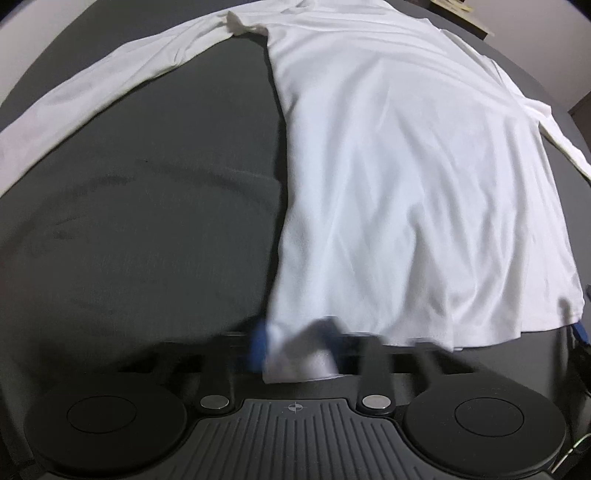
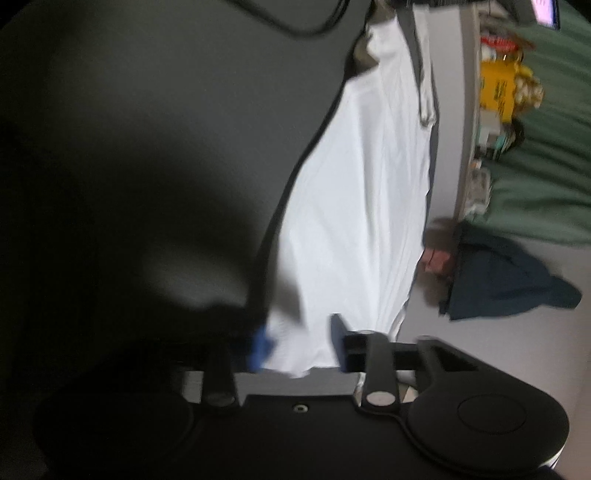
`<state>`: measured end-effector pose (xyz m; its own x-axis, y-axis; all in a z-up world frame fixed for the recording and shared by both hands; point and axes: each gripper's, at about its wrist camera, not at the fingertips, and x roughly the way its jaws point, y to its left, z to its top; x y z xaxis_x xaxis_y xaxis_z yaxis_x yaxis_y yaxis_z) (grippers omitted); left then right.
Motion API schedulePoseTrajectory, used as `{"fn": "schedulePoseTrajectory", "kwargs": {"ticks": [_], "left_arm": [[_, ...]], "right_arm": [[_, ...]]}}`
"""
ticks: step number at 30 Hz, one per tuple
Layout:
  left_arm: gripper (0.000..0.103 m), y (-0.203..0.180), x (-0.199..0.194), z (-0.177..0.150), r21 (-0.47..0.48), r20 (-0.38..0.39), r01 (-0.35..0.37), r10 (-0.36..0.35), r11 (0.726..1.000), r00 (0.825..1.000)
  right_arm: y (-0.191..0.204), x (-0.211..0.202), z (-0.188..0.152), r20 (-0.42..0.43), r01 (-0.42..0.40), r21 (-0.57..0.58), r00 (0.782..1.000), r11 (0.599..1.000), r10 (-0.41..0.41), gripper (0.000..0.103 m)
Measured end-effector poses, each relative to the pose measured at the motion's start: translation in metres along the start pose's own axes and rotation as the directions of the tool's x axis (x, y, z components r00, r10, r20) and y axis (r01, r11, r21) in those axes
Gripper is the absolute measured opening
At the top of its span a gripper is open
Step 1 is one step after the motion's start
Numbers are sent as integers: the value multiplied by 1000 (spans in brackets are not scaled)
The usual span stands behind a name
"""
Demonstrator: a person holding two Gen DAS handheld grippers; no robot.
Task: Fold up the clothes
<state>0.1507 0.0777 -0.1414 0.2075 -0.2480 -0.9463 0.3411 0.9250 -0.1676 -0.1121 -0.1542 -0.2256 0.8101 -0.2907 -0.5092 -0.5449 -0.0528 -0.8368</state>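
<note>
A white long-sleeve shirt (image 1: 406, 166) lies spread on a dark grey surface (image 1: 147, 221). One sleeve (image 1: 110, 85) stretches out to the left, and the other sleeve (image 1: 554, 140) runs off to the right. My left gripper (image 1: 295, 343) is shut on the near left hem corner, with cloth bunched between its blue fingertips. In the right wrist view the shirt (image 2: 351, 203) hangs stretched away from my right gripper (image 2: 300, 343), which is shut on its hem. A blue fingertip (image 1: 581, 332) of that gripper shows at the right hem corner. Both views are blurred.
The dark surface (image 2: 147, 110) fills the left of the right wrist view, and a black cable (image 2: 295, 26) crosses its top. At right are a cluttered shelf with a yellow package (image 2: 496, 88), green fabric (image 2: 546, 166) and a dark blue cloth (image 2: 509, 280) on the pale floor.
</note>
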Motion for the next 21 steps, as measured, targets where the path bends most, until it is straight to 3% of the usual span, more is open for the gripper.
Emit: {"fn": "schedulePoseTrajectory", "kwargs": {"ticks": [2, 7, 11, 15, 21], "left_arm": [[4, -2, -3, -4, 14, 3, -3, 3, 1000, 1000], [3, -9, -22, -10, 87, 47, -67, 63, 994, 997], [3, -8, -33, -11, 87, 28, -48, 46, 995, 999], [3, -21, -37, -18, 163, -4, -47, 49, 986, 999], [2, -34, -27, -26, 263, -55, -98, 116, 960, 992]], "right_arm": [[-2, 6, -1, -13, -22, 7, 1000, 1000, 22, 8], [-30, -19, -21, 47, -99, -18, 994, 995, 100, 5], [-57, -35, -53, 94, -188, -69, 976, 980, 194, 5], [-39, -27, -56, 94, -238, -149, 963, 960, 253, 5], [-16, -21, -54, 105, -281, -258, 943, 924, 316, 5]]}}
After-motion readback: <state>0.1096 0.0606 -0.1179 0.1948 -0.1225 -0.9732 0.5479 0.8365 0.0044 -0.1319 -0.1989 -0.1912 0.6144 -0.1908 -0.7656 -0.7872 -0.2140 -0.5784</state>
